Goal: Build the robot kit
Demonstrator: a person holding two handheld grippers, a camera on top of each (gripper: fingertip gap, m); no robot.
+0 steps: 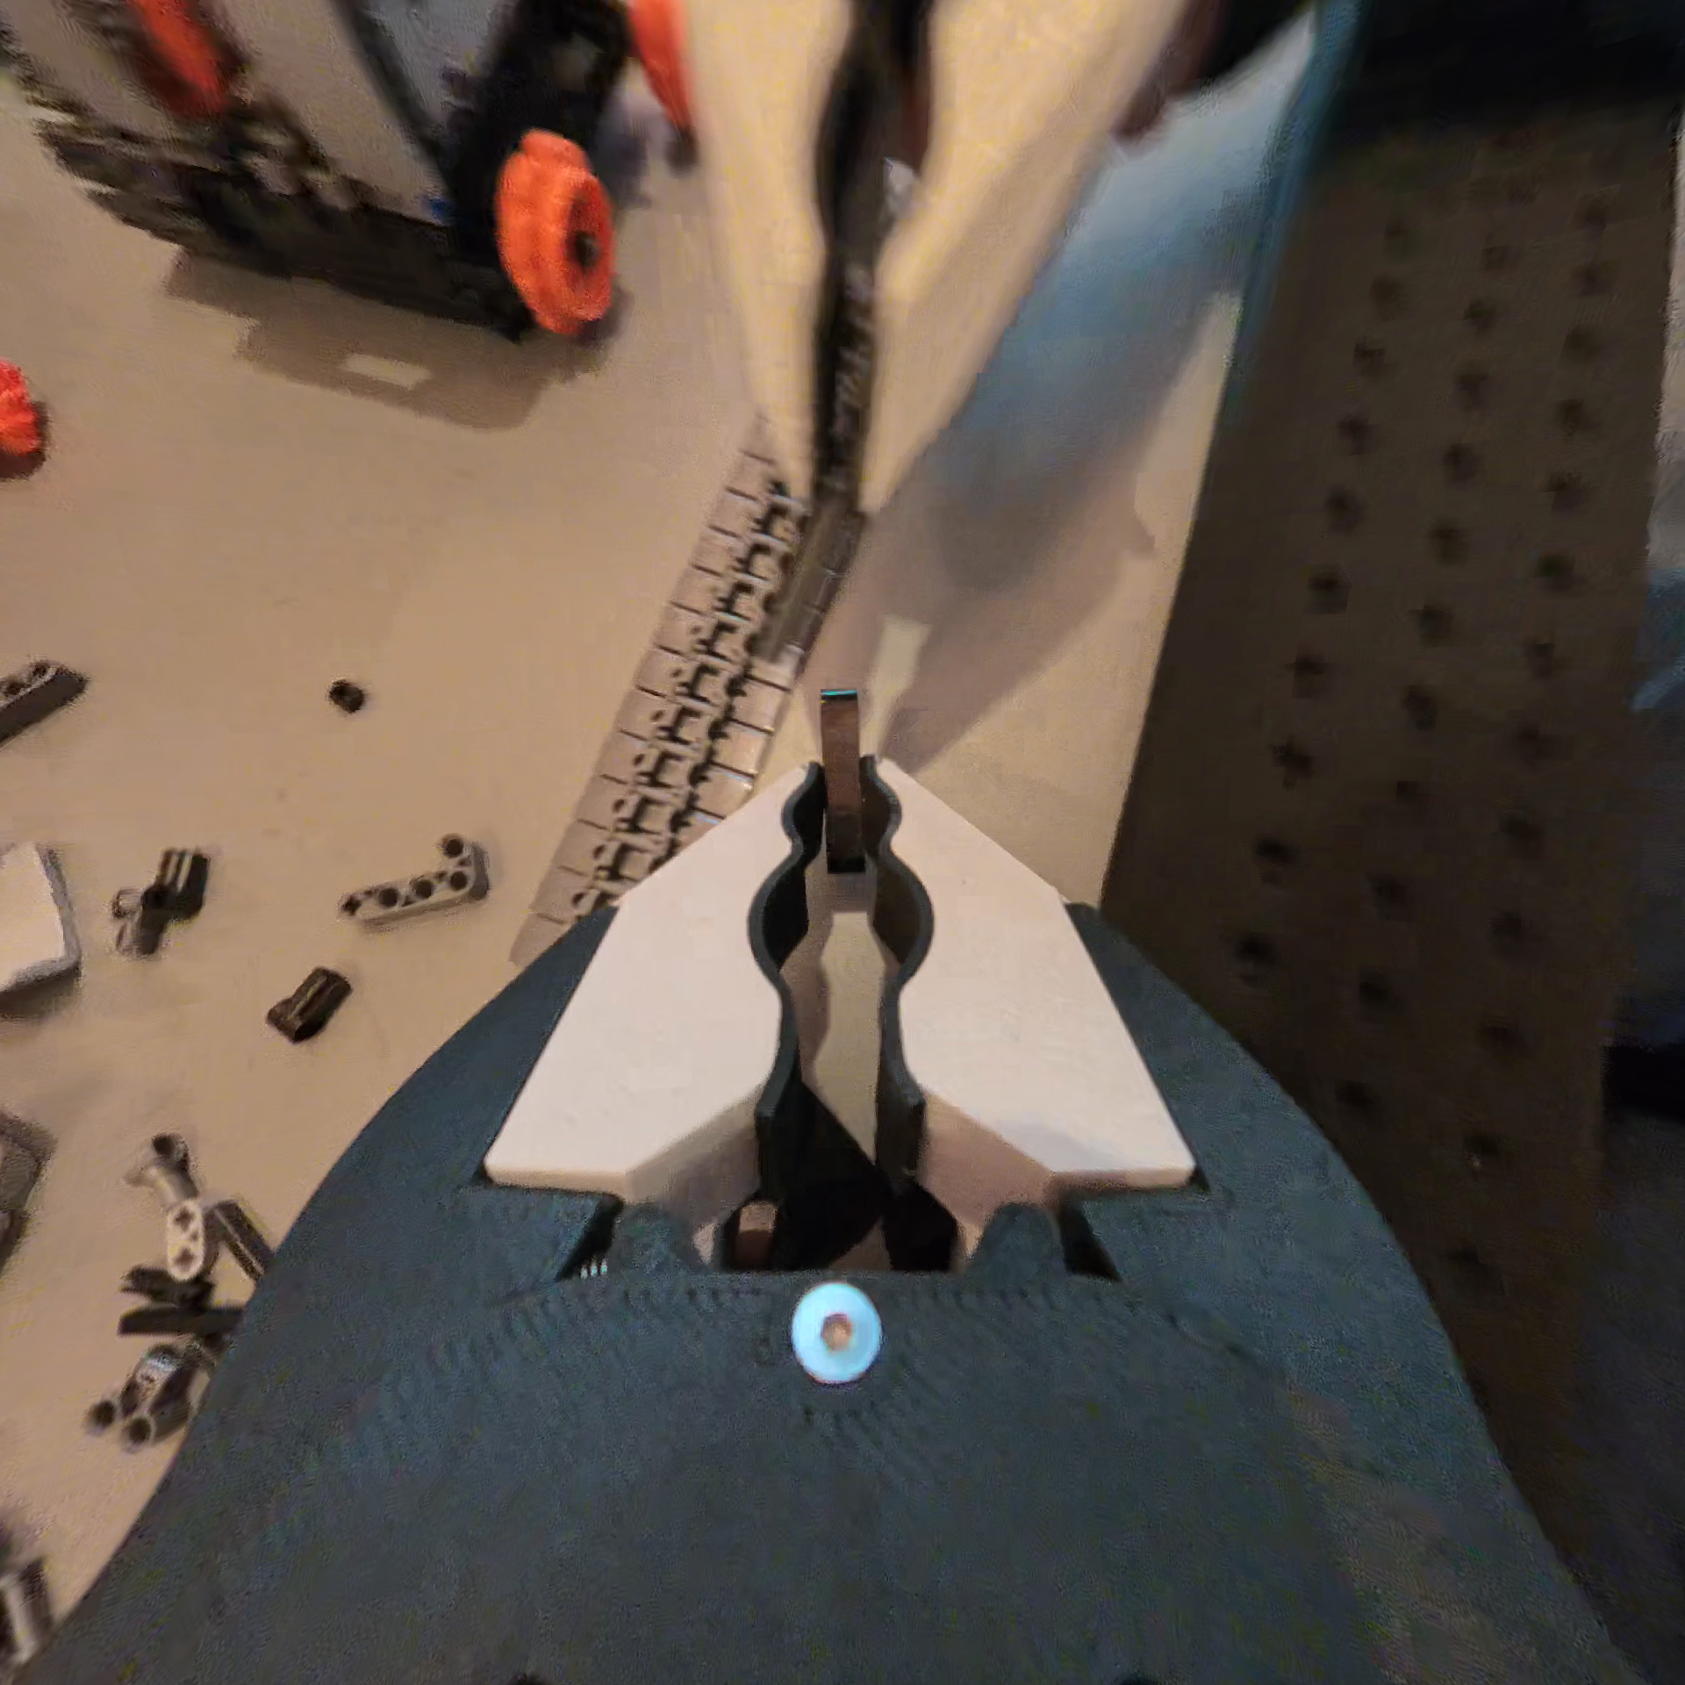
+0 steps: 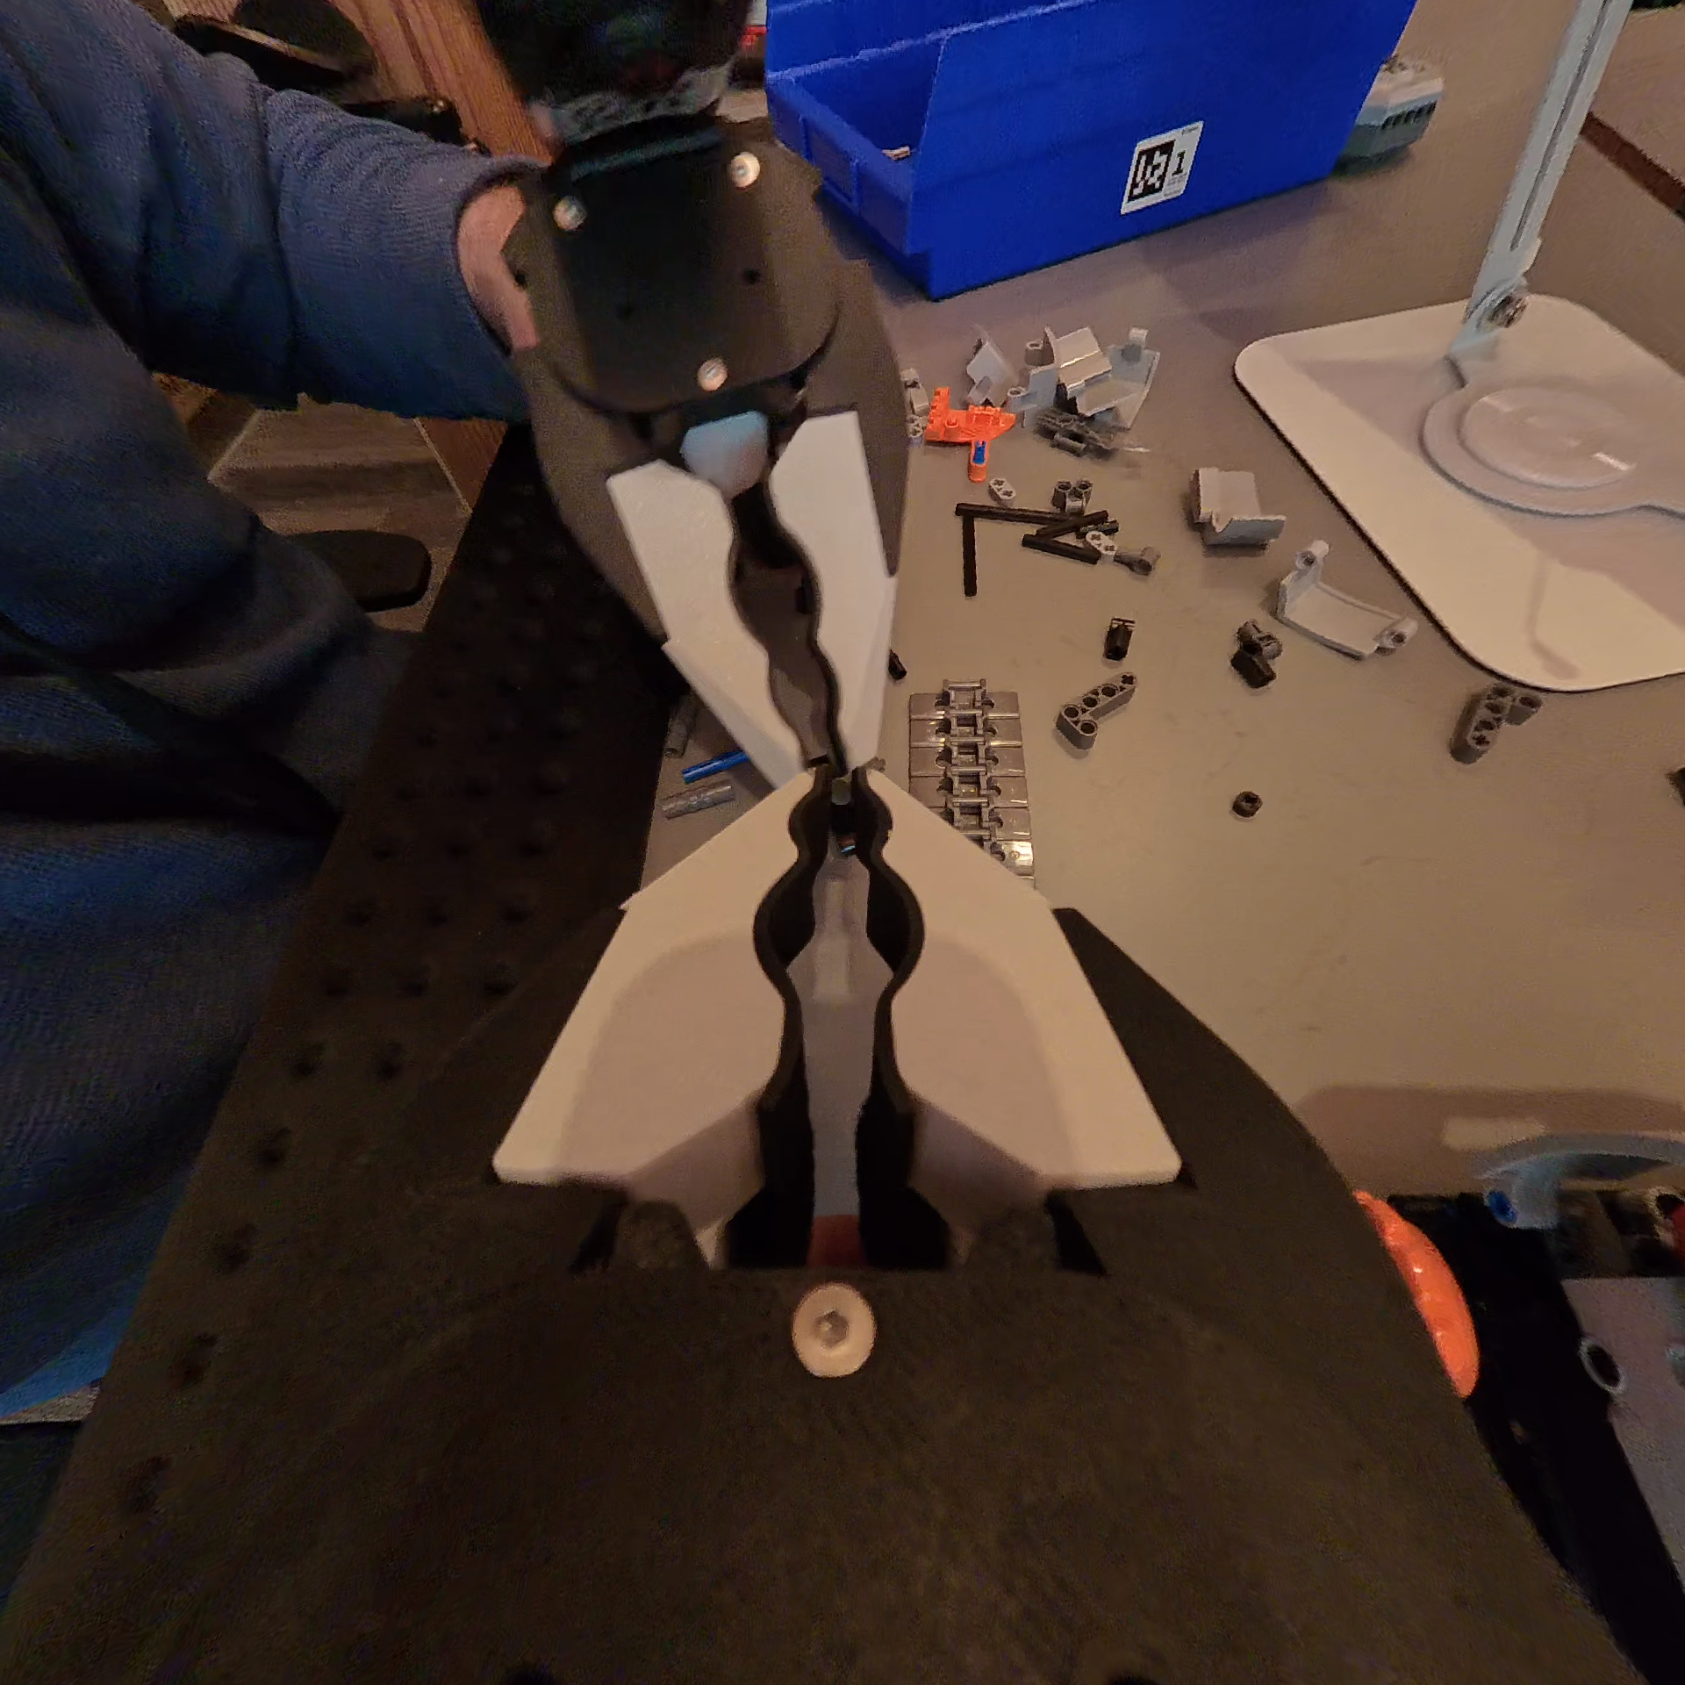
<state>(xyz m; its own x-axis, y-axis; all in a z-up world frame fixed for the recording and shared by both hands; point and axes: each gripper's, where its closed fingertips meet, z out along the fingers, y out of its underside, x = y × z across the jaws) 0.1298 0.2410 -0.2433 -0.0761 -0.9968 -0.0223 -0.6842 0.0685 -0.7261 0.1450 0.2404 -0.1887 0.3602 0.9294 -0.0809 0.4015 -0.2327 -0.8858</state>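
My left gripper [image 1: 843, 775] is shut on a thin dark piece [image 1: 839, 729] that sticks out past its white fingertips. My right gripper [image 2: 843, 789] is shut on a small dark pin [image 2: 843, 816] held at its tips. The two grippers meet tip to tip above the table edge. The left gripper [image 2: 832, 752] comes down from the top of the right wrist view, held by a hand in a blue sleeve [image 2: 182, 365]. The right gripper [image 1: 825, 547] shows blurred in the left wrist view. I cannot tell whether both hold one and the same piece.
A grey track strip [image 2: 971, 766] lies just beside the tips, also in the left wrist view [image 1: 693, 729]. Loose grey and black building parts [image 2: 1076, 538] are scattered about. Around them are a blue bin [image 2: 1049, 118], a white stand base [image 2: 1459, 474], a black perforated board [image 2: 438, 821] and a model with orange wheels [image 1: 556, 232]. The tips of one gripper are about 6 centimeters away from the tips of the other.
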